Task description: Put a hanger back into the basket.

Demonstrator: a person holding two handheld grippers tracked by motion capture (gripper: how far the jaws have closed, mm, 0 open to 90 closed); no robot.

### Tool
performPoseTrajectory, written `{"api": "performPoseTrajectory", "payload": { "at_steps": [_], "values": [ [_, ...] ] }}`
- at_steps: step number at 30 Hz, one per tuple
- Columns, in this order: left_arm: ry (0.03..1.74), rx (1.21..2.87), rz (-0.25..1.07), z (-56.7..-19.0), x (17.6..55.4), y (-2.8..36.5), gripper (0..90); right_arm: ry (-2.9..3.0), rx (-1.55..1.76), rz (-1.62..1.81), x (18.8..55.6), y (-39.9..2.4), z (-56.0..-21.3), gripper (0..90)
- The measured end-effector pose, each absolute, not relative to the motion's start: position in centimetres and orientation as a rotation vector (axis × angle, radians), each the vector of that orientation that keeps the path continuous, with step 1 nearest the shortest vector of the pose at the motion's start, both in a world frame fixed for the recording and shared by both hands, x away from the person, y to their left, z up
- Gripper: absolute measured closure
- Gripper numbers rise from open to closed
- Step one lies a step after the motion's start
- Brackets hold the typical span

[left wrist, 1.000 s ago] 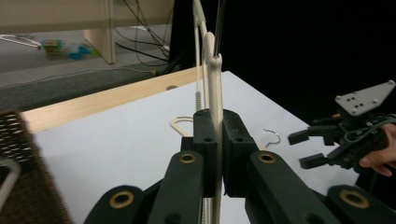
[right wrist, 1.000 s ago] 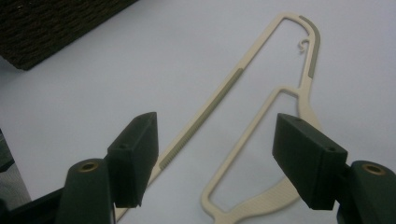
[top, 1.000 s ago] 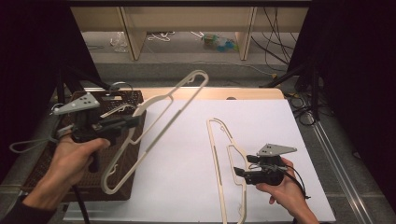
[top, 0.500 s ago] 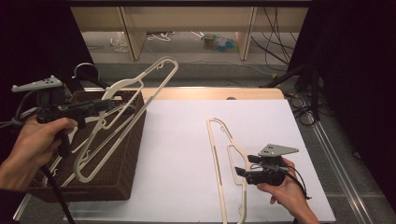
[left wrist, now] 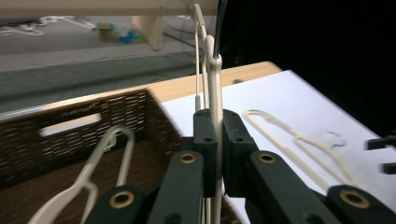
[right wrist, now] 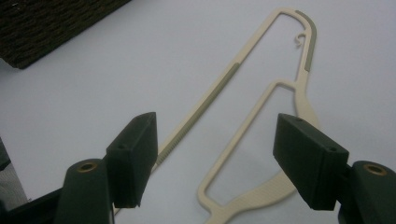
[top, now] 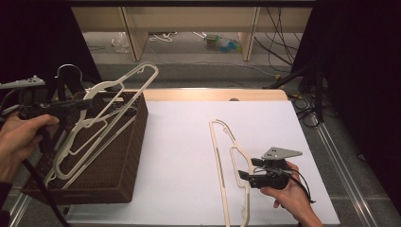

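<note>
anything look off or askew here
Nothing is damaged or spilled. The hanger clamped in the left tongs hangs tilted over the basket, its top poking above the rim, not yet settled inside. A second hanger lies flat on the white sheet by the open right tongs.

Tongs (left wrist: 215,140) clamped on a cream hanger (left wrist: 215,84) — wicker basket (left wrist: 70,126) below, holding another hanger (left wrist: 100,158).
</note>
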State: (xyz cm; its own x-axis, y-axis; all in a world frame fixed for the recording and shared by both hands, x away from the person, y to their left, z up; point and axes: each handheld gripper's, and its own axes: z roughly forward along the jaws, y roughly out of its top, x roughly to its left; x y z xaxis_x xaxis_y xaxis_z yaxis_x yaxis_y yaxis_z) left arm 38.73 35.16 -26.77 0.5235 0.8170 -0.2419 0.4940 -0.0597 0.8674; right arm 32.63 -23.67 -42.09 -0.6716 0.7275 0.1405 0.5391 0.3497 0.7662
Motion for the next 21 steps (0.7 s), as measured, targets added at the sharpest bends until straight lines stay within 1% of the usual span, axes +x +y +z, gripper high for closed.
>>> {"api": "performPoseTrajectory", "payload": {
  "at_steps": [8, 21],
  "values": [
    [1.171, 1.753, 0.398, -28.5, 39.9, 37.9, 86.1, 2.393, 1.149, 1.216, 32.6, -23.6, -42.2, 31.6],
    [1.152, 1.833, 0.435, -30.4, 40.2, 40.2, 86.0, 2.408, 1.149, 1.214, 32.7, -23.5, -42.5, 31.6]
  ]
}}
